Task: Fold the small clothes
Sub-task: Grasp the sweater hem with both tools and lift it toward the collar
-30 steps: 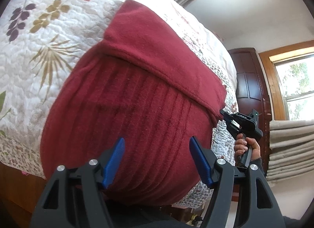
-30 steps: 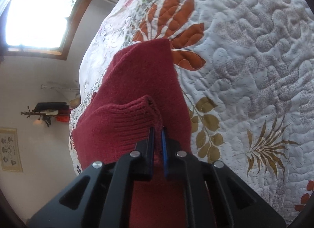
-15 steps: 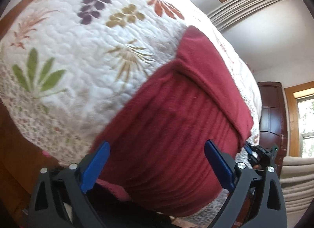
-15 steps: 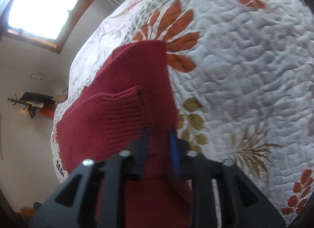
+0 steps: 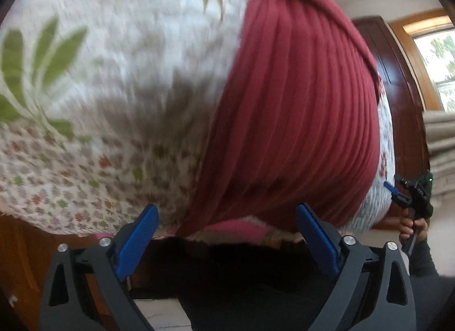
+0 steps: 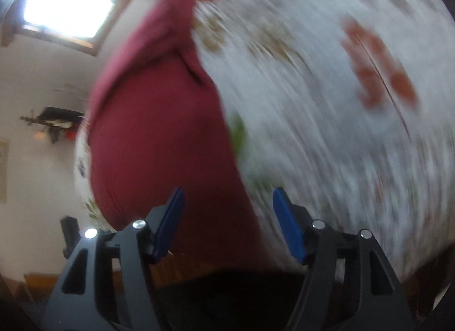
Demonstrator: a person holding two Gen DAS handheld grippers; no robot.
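Both grippers, left (image 5: 227, 238) and right (image 6: 227, 221), fingers spread; blurred red garment (image 5: 298, 120) unheld.

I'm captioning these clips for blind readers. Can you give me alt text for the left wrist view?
A dark red knitted garment lies folded on a white quilt with a leaf pattern, seen from just off the bed's edge. The left tongs are open and empty in the foreground. At far right a hand holds the right tongs near the bed's edge; the picture is motion-blurred.
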